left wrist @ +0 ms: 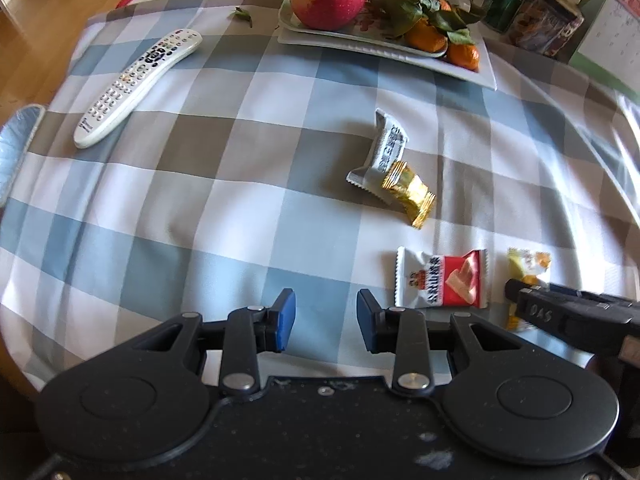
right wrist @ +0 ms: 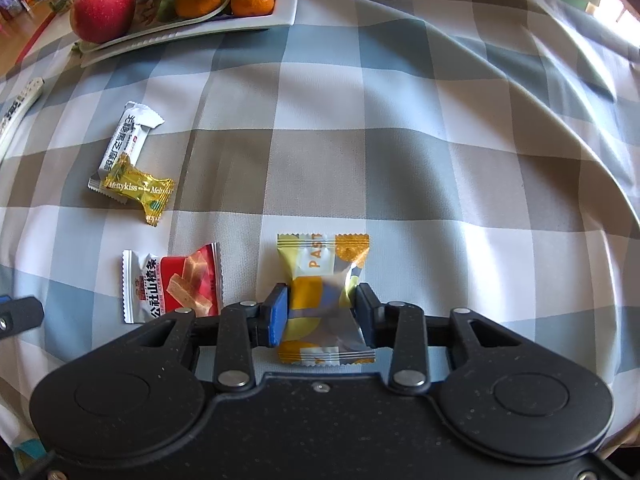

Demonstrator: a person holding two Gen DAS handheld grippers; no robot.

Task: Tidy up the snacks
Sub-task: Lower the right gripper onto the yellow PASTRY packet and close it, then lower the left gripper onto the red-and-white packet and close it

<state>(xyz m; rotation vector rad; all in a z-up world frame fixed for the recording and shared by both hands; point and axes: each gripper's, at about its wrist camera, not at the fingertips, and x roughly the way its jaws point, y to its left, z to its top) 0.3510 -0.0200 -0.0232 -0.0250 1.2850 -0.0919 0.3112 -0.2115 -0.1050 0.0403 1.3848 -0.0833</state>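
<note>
I see the right gripper (right wrist: 321, 314) pointing steeply down, pads pressing the yellow packet (right wrist: 325, 296); left gripper (left wrist: 326, 320) likewise angled down, part-open, holding nothing.

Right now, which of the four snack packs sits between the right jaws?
The yellow pastry pack, nearest the camera. The red pack, gold candy and white bar lie free on the cloth to its left.

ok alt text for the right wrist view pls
The right gripper straddles a yellow pastry packet on a checked tablecloth. A red-and-white snack packet lies to its left; a fruit tray sits beyond.
</note>
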